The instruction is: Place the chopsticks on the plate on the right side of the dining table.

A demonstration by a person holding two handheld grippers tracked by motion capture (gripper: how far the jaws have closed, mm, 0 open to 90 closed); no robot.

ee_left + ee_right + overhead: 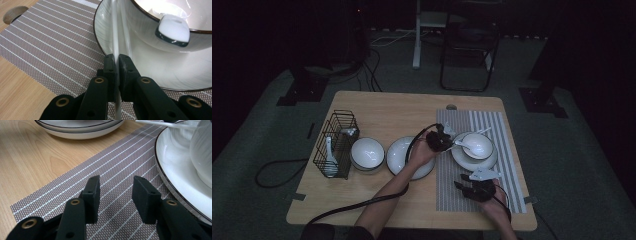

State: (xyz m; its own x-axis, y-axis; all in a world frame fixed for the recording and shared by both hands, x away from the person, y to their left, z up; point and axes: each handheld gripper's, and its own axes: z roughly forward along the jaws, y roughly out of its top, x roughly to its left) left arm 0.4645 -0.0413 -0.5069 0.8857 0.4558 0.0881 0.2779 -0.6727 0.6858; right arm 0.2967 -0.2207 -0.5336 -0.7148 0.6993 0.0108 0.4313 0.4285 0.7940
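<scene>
My left gripper (447, 141) (117, 62) is shut on a thin white spoon handle (115, 37) that runs up over the rim of a white plate (459, 157) (105, 32) toward the white bowl (478, 145) (150, 27) standing on it. A white spoon (463, 145) lies in that bowl. A white, dark-edged spoon end (172, 31) rests on the bowl's rim. My right gripper (462, 183) (116, 192) stands open low over the striped placemat (497, 125) (112, 160), just in front of the plate (175, 170), with nothing between its fingers.
On the wood to the left lie another white plate (398, 152) (80, 130), a second white bowl (367, 154) and a black wire basket (337, 142) holding a white spoon. A round hole (451, 106) (15, 13) sits at the table's far edge. A chair stands beyond.
</scene>
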